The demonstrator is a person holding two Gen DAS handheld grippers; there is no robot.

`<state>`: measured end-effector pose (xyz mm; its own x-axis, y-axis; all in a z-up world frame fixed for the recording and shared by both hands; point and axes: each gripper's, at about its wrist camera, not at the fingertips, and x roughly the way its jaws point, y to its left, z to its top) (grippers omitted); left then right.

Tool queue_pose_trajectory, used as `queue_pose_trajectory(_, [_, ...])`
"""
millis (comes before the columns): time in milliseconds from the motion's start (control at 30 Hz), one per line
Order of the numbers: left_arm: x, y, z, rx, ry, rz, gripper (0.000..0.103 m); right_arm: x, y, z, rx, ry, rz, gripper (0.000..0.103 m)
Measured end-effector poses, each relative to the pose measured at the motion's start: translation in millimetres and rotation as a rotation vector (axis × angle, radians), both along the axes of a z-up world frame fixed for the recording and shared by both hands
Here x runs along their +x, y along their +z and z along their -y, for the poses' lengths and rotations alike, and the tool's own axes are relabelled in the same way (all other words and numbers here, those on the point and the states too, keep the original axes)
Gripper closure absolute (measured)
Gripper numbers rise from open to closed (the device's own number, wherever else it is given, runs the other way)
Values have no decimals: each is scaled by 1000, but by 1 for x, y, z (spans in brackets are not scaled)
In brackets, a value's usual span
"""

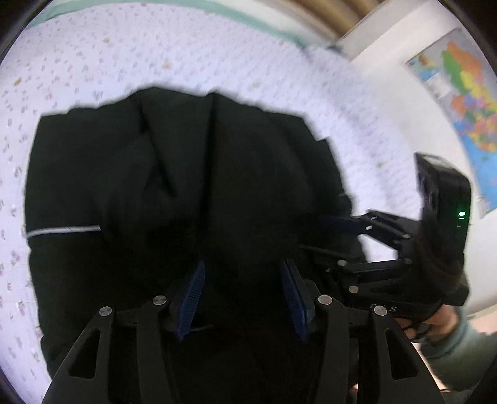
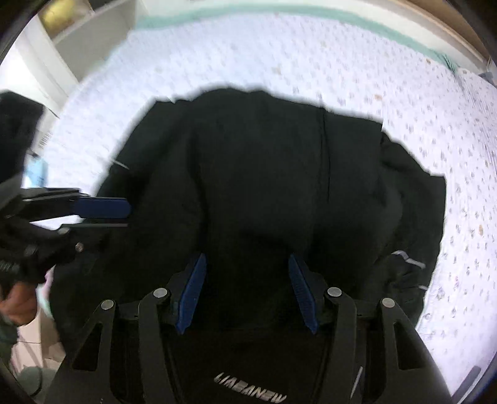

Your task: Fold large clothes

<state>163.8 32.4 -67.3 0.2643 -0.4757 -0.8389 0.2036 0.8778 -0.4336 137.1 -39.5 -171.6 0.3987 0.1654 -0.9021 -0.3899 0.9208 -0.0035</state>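
Note:
A large black garment [image 1: 174, 186] with a thin grey reflective stripe lies bunched on a white floral bedsheet [image 1: 124, 56]. It also fills the middle of the right wrist view [image 2: 264, 174]. My left gripper [image 1: 242, 295] hovers over its near edge, jaws open, blue pads apart, nothing between them. My right gripper [image 2: 247, 292] is open over the near edge too, above silver lettering on the cloth. Each gripper shows in the other's view: the right one [image 1: 338, 230] at the garment's right side, the left one [image 2: 105, 214] at its left side.
The bed has a green far edge [image 2: 279, 14]. A coloured wall map [image 1: 462, 102] hangs to the right. White furniture [image 2: 80, 37] stands beyond the bed's left corner. The person's hand [image 1: 435, 320] holds the right gripper.

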Motion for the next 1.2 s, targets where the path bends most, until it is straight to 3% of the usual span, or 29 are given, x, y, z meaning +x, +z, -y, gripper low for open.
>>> queue_pose_trajectory(67, [6,-37,-6,5,20,-81,51,10,-23,4,-33,-13,-31,44])
queue_pose_trajectory(133, [5,-53,-15,-63,40,-62,51,13,-40,9,5,-34,-43,42])
queue_pose_trajectory(300, [-8,-51,-13,-48,8,58,51,3,-48,11,27,-22,61,37])
queue_pose_trajectory(400, [-18,-47,-22,-102,29,87,51,-11,-50,18,71,-15,136,34])
queue_pose_trajectory(533, [-26,-44,-35,-201,31,152,50,-23,-50,38,204,2,189,30])
queue_pose_trajectory(633, [-37,-41,-38,-212,29,195,50,-31,-51,46,237,24,226,30])
queue_pose_trajectory(800, [-51,-15,-35,-172,32,258,50,-57,-46,57,231,24,271,30])
queue_pose_trajectory(900, [-95,9,-51,-153,49,322,49,-87,-29,69,219,17,308,30])
queue_pose_trajectory(1033, [-165,36,-96,-23,136,377,37,-152,-10,98,116,-12,390,29])
queue_pose_trajectory(1133, [-206,38,-142,81,238,343,36,-195,1,130,1,-93,454,29])
queue_pose_trajectory(1200, [-220,30,-172,69,290,301,36,-214,5,160,-29,-172,457,29])
